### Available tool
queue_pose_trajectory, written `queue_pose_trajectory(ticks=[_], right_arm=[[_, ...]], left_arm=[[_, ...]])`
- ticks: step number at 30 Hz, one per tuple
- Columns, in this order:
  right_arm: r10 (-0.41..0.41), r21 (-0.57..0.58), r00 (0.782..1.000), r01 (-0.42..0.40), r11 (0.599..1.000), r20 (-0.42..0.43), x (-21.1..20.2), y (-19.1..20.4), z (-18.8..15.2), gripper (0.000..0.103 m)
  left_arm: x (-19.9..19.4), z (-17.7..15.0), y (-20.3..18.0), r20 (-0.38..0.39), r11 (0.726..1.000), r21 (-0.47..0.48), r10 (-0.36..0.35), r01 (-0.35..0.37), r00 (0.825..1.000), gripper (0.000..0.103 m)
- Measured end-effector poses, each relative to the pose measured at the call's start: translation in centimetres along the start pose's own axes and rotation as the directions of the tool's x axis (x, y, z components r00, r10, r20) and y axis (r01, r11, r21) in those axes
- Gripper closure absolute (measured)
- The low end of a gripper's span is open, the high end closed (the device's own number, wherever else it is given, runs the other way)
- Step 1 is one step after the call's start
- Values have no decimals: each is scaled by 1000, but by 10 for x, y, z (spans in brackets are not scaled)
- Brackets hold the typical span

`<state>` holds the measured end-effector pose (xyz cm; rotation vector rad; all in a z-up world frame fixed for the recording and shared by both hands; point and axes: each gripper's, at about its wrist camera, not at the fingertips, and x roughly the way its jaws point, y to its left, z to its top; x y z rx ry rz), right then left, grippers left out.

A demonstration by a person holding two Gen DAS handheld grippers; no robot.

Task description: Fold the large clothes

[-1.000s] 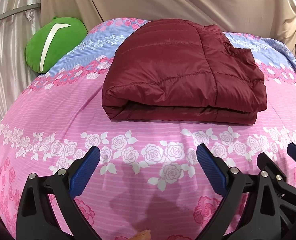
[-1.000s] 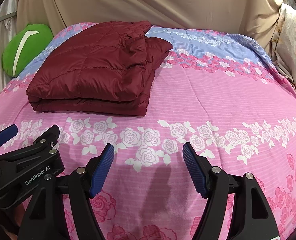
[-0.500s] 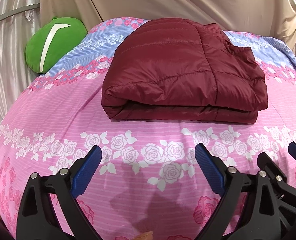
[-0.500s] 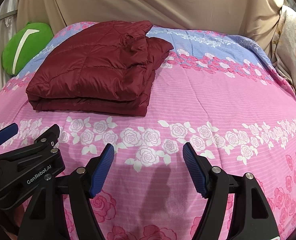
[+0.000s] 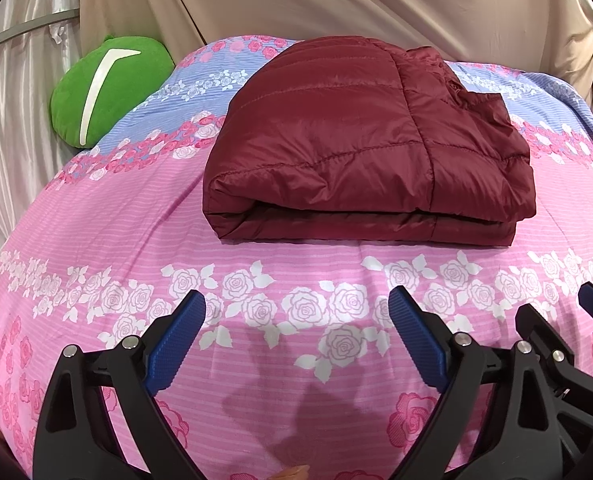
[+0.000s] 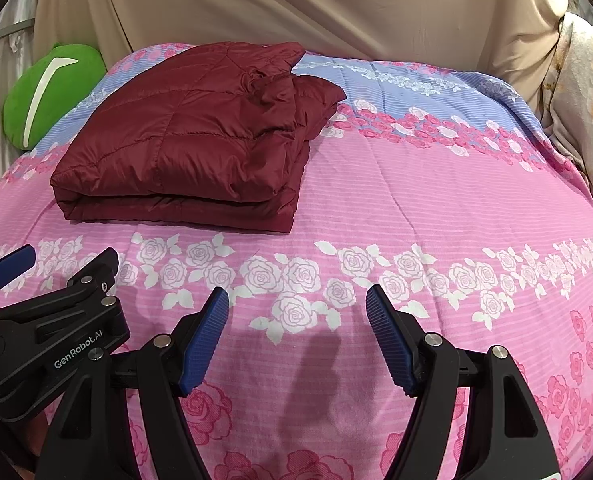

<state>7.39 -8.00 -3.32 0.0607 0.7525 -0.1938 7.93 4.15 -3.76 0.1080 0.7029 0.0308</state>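
A dark red quilted jacket (image 5: 360,148) lies folded into a thick rectangle on the pink floral bedspread (image 5: 108,216). It also shows in the right wrist view (image 6: 192,140), to the upper left. My left gripper (image 5: 296,308) is open and empty, hovering over the bedspread in front of the jacket, apart from it. My right gripper (image 6: 296,304) is open and empty too, to the right of the left one and in front of the jacket's right end. The left gripper shows at the lower left of the right wrist view (image 6: 52,272).
A green round pillow (image 5: 104,88) leans at the bed's far left corner. Beige cloth (image 5: 336,0) hangs behind the bed. A flowered cloth (image 6: 584,100) hangs at the far right. A metal rail (image 5: 24,32) runs at the upper left.
Both grippers have stayed open and nearly still. The jacket has not moved.
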Motion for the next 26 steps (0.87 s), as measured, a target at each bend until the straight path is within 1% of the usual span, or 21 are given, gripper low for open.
queue_pose_trajectory(ticks=[16, 21, 26], right_arm=[[-5, -5, 1000, 5, 1000, 14, -4, -1, 0, 33], [-5, -13, 1000, 5, 1000, 15, -4, -4, 0, 33], [-7, -19, 1000, 7, 1000, 19, -3, -3, 1, 33]], left_arm=[[-2, 0, 0, 6, 1000, -1, -1, 1, 1000, 14], [-4, 1, -3, 15, 1000, 10, 5, -5, 1000, 19], [-3, 1, -4, 14, 1000, 9, 3, -3, 1000, 19]])
